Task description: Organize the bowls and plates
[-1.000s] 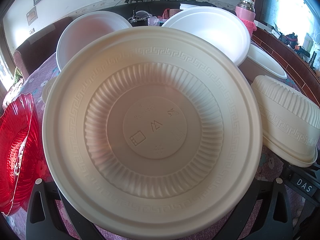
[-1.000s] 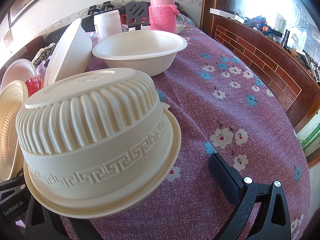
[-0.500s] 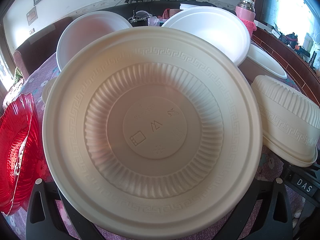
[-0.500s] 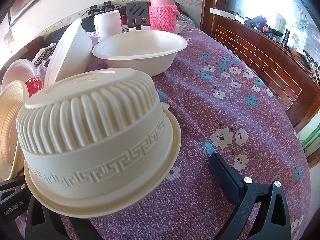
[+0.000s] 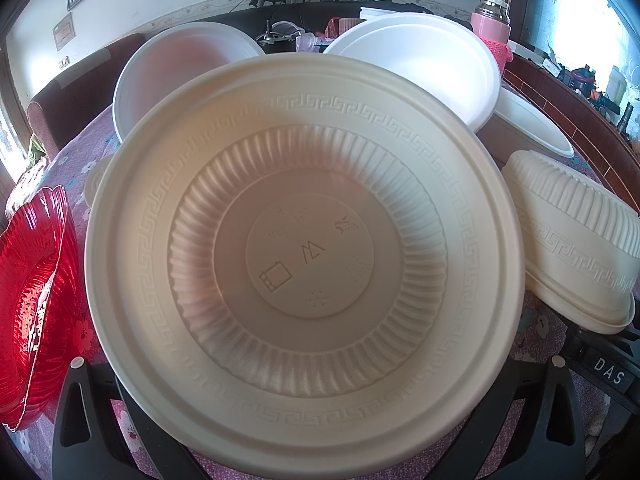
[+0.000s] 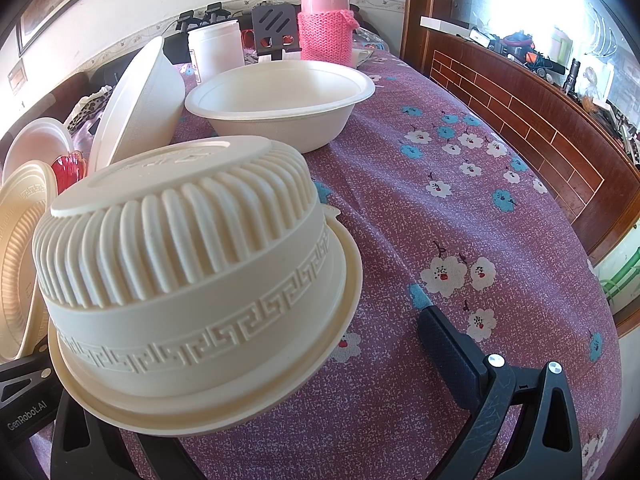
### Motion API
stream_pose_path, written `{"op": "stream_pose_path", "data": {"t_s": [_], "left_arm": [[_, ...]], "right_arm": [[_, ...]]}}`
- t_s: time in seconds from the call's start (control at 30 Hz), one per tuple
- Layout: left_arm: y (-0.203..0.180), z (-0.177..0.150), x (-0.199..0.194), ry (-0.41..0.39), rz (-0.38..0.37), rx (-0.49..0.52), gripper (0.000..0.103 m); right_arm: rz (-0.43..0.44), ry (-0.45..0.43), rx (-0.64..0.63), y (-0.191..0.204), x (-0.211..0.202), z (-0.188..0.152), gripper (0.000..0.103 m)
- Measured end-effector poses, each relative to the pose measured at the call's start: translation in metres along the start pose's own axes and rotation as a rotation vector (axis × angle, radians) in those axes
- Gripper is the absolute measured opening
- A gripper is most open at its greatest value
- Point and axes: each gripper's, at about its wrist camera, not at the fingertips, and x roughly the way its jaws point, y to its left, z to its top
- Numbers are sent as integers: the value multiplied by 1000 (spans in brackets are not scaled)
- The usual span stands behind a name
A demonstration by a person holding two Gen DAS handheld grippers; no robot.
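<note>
A cream ribbed bowl (image 5: 304, 260) with a key-pattern rim stands tilted toward the left wrist camera and fills that view. It hides my left gripper's fingertips; only the black finger bases show below it. The same bowl shows edge-on at the left in the right wrist view (image 6: 20, 264). A second cream ribbed bowl (image 6: 188, 276) lies upside down on the purple flowered tablecloth (image 6: 460, 200), also seen in the left wrist view (image 5: 576, 240). My right gripper (image 6: 256, 392) is open, its right finger (image 6: 448, 352) clear of the bowl, its left finger hidden under the rim.
Two white bowls (image 5: 180, 76) (image 5: 416, 64) lean upright behind the tilted bowl. A white bowl (image 6: 280, 100) stands upright at the back. A red glass dish (image 5: 32, 300) is at the left. A pink flask (image 6: 324, 16) and a white jar (image 6: 216, 52) stand far back.
</note>
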Motion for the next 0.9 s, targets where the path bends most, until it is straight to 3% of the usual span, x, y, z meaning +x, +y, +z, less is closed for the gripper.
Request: {"op": "stream_pose_path", "data": {"t_s": [0.4, 0.57, 0.9], "left_arm": [[-2, 0, 0, 3, 3, -3, 103], [-1, 1, -1, 54, -28, 39, 103], [2, -4, -7, 56, -34, 66, 103]], "right_arm": [[28, 23, -33, -5, -2, 0, 102], [33, 46, -42, -2, -2, 2, 102], [23, 73, -49, -2, 8, 11, 102]]}}
